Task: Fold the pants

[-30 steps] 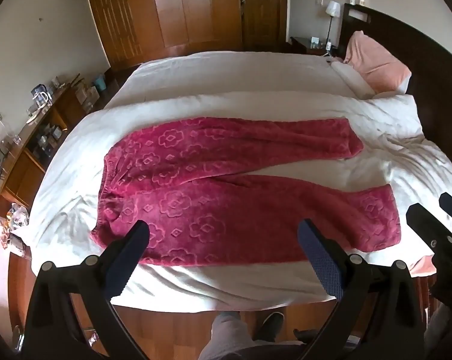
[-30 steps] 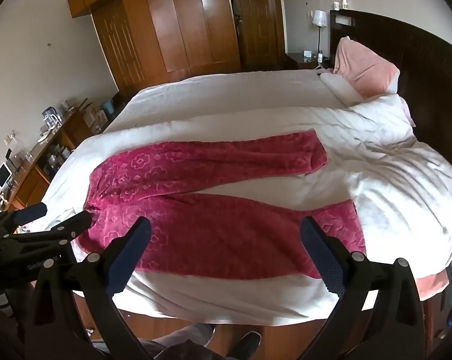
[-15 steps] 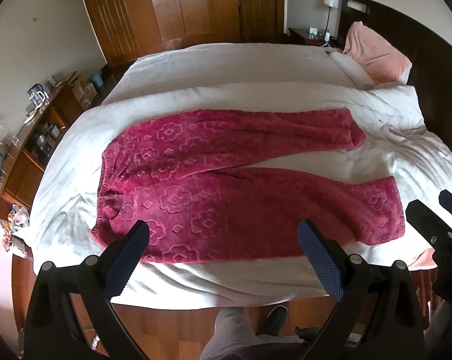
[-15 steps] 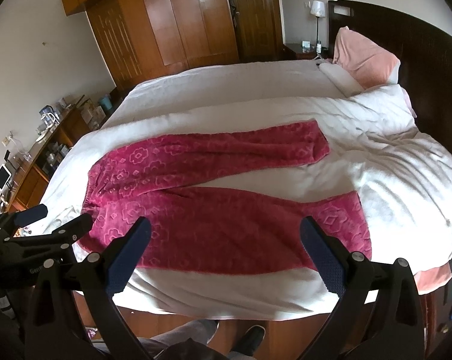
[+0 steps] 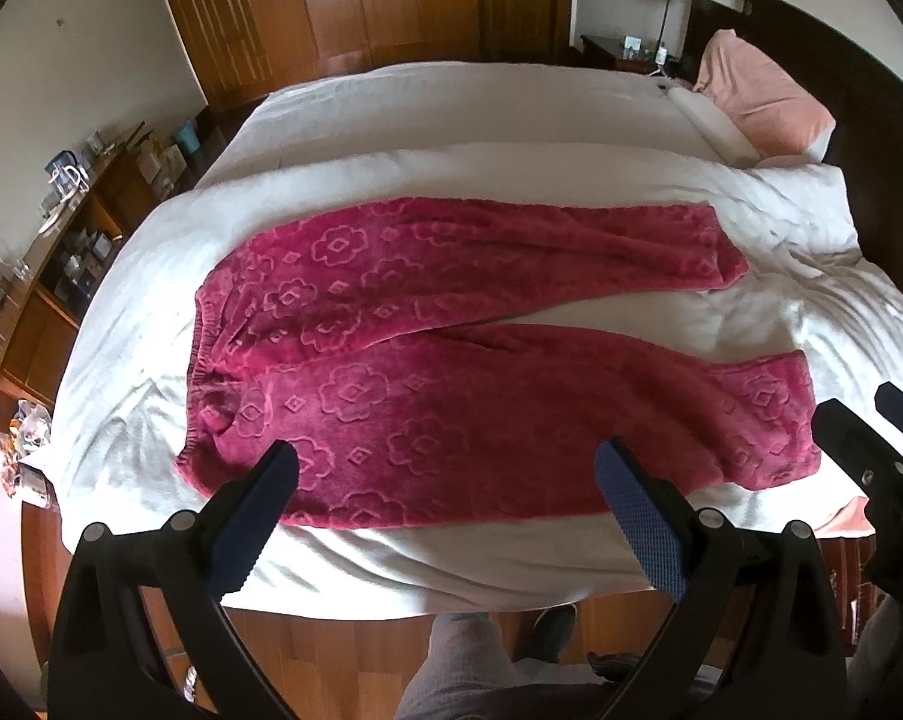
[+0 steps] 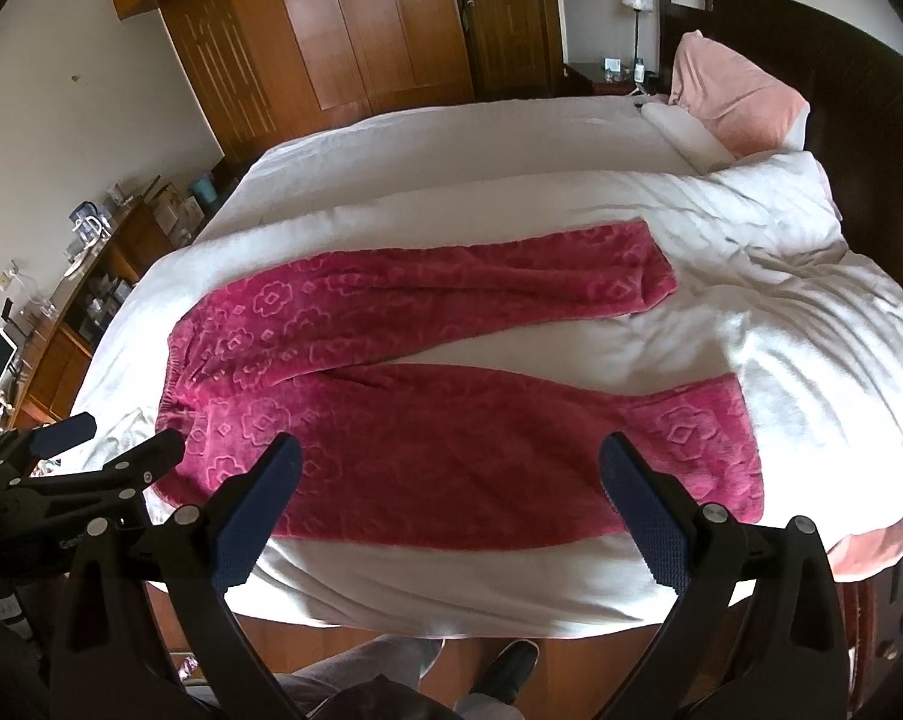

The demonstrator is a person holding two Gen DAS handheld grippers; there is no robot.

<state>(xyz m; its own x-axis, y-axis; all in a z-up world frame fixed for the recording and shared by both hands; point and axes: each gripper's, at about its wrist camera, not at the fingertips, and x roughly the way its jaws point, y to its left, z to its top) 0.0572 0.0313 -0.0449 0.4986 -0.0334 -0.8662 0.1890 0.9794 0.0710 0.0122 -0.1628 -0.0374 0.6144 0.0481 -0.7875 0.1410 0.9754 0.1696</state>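
Crimson fleece pants (image 5: 451,354) lay flat on white duvet (image 5: 511,564), just ahead of left tongs (image 5: 445,480) and right tongs (image 6: 451,474), both wide open, empty. Best pinched near leg's hem and waistband (image 5: 202,372) together, then carried over far leg.

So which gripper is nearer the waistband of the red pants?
Left. The left gripper hovers open over the near leg toward the waistband end; the right gripper hovers open further along that leg, toward the cuff. Neither touches the pants.

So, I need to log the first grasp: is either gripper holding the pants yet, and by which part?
Nothing is held. The left gripper and right gripper are open, short of the pants spread on the bed.
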